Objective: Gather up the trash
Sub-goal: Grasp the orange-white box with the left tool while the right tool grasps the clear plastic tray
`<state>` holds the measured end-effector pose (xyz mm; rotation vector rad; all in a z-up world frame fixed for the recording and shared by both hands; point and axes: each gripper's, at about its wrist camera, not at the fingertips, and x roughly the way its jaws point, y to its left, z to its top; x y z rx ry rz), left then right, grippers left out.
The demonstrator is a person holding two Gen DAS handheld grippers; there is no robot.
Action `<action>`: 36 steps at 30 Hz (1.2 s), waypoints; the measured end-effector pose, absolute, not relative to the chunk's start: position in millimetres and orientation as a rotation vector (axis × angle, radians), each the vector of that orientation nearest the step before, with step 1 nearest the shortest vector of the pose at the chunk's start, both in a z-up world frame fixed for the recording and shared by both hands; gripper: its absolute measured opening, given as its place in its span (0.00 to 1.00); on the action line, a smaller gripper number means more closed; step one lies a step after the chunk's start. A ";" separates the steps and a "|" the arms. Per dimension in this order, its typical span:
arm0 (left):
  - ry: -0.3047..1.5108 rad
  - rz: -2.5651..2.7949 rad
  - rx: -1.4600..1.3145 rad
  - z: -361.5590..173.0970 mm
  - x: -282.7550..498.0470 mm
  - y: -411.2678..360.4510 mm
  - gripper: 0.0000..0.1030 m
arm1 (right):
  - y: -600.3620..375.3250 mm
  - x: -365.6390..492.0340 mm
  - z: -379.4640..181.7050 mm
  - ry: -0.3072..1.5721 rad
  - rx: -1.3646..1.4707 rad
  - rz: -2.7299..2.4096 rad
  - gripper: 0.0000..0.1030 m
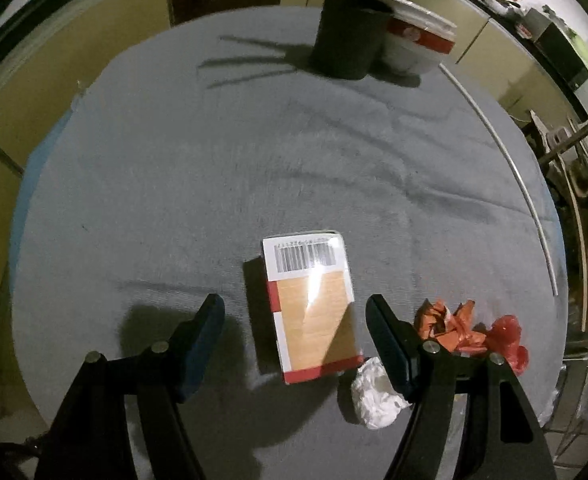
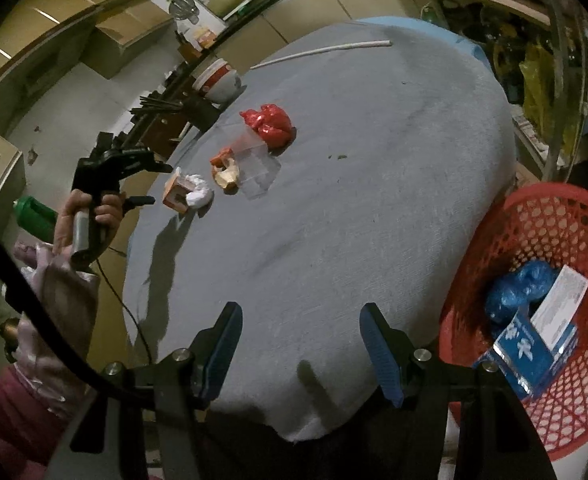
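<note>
Table (image 1: 173, 184): round, covered with a grey cloth, seen from both wrist views

Left gripper (image 1: 296, 308): held above the table pointing steeply down; its 2 fingers are spread apart with nothing gripped. A small carton (image 1: 312, 306), tan and red with a barcode label, lies flat on the cloth between the fingers, untouched by either pad. In the right wrist view this gripper (image 2: 161, 184) is seen over the far left edge of the table, carried by a hand (image 2: 87, 220)

Trash on the cloth, to the right of the carton: 1 crumpled white paper ball (image 1: 376, 394) touching the carton's near right corner; 1 crumpled orange wrapper (image 1: 446, 322) just beside the right finger; 1 red plastic bag (image 1: 508, 338) further right

Right gripper (image 2: 298, 342): held over the near edge of the table, fingers apart and empty

Red basket (image 2: 566, 224): mesh plastic, at the near right beside the table; a blue bag (image 2: 518, 292) and a blue-and-white box (image 2: 534, 344) are contained in it

Far edge of the table: 1 dark cylindrical container (image 1: 346, 36) and 1 red-and-white bowl (image 1: 416, 40), side by side
</note>
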<state>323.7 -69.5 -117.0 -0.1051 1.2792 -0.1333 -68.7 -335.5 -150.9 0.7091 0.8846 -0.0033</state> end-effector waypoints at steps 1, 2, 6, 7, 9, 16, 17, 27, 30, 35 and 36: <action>1.283 -0.143 -0.112 -120.5 324.4 -68.8 0.71 | -335.8 -61.7 -149.3 0.886 0.690 -0.003 0.63; 1.288 -0.154 -0.116 -123.9 324.9 -68.0 0.71 | -335.4 -53.7 -146.1 0.882 0.665 -0.002 0.63; 1.300 -0.211 -0.167 -130.4 325.9 -64.5 0.49 | -329.4 -13.9 -126.2 0.849 0.558 0.015 0.63; 1.290 -0.215 -0.160 -129.6 325.0 -63.5 0.49 | -325.8 1.3 -118.3 0.832 0.524 0.023 0.63; 1.272 -0.222 -0.145 -128.8 322.4 -60.6 0.48 | -318.3 25.0 -107.9 0.802 0.472 0.048 0.68; 1.230 -0.260 -0.084 -115.5 287.6 -34.6 0.48 | -315.2 115.2 -120.3 0.809 0.474 0.096 0.69; 1.221 -0.263 -0.072 -112.0 278.3 -30.0 0.48 | -317.8 123.1 -124.8 0.805 0.499 0.113 0.69; 1.143 -0.344 -0.059 -87.5 197.4 -8.6 0.48 | -319.6 167.0 -170.9 0.864 0.634 0.125 0.53; 1.131 -0.354 -0.049 -84.3 178.4 -11.1 0.48 | -308.7 164.1 -169.4 0.879 0.577 0.108 0.39; 1.117 -0.378 -0.024 -79.8 149.7 -15.4 0.48 | -298.5 139.4 -152.4 0.835 0.567 0.124 0.39; 1.115 -0.381 -0.018 -78.8 144.0 -15.8 0.48 | -297.8 131.9 -148.6 0.829 0.574 0.132 0.39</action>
